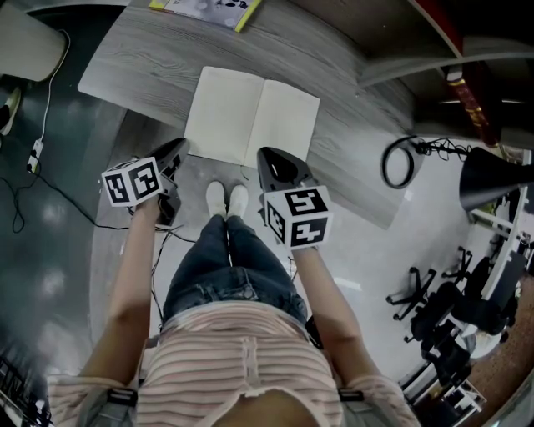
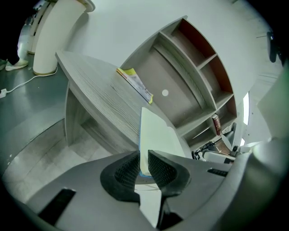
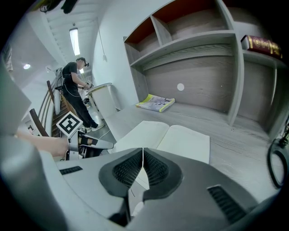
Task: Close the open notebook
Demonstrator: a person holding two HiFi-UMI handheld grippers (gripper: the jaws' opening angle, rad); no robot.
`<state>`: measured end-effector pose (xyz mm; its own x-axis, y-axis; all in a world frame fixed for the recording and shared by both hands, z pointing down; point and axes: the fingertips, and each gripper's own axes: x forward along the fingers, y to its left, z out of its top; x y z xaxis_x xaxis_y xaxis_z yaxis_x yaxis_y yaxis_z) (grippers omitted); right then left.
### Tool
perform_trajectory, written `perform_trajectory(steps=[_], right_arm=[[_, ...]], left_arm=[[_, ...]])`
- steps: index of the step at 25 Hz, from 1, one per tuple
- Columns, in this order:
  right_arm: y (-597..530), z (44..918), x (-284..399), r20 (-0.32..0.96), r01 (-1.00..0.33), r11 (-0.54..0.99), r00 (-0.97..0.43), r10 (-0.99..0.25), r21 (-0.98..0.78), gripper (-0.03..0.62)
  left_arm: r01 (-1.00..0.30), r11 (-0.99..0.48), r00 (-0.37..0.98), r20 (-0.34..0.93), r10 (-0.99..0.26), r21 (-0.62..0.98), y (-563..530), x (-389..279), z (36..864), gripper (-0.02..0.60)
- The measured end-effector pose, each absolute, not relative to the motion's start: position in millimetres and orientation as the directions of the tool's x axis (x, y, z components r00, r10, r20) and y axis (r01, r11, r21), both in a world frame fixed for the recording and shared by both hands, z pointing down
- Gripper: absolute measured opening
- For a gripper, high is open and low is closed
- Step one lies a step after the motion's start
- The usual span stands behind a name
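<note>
The notebook [image 1: 250, 117] lies open with blank cream pages on the grey wooden desk [image 1: 350, 133], close to its front edge. My left gripper [image 1: 182, 148] is at the notebook's near left corner. In the left gripper view the notebook [image 2: 156, 131] runs away edge-on, and the left gripper [image 2: 143, 164] is shut on that corner, with a blue cover edge showing between the pads. My right gripper [image 1: 269, 154] hovers by the front edge of the right page. In the right gripper view its jaws [image 3: 143, 162] are shut with nothing between them, and the notebook [image 3: 167, 137] lies just beyond.
A yellow-edged booklet [image 1: 209, 10] lies at the back of the desk. Shelves with a red book [image 3: 264, 43] rise behind it. A black cable loop [image 1: 399, 163] rests at the desk's right end near a black lamp [image 1: 492, 175]. A person [image 3: 74, 85] stands far left.
</note>
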<state>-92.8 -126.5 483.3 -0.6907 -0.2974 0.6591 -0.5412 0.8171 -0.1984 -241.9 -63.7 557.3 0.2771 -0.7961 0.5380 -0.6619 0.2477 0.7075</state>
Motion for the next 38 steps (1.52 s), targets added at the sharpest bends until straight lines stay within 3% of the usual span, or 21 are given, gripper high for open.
perform_trajectory(steps=[38], right_arm=[[-124.7,465.3,-46.9,0.628,-0.583,0.791,-0.689,-0.362,-0.185,0.018]], left_arm=[[-0.779,0.015,0.339,0.442,-0.83,0.626,-79.2,-175.8,437.6,0.043]])
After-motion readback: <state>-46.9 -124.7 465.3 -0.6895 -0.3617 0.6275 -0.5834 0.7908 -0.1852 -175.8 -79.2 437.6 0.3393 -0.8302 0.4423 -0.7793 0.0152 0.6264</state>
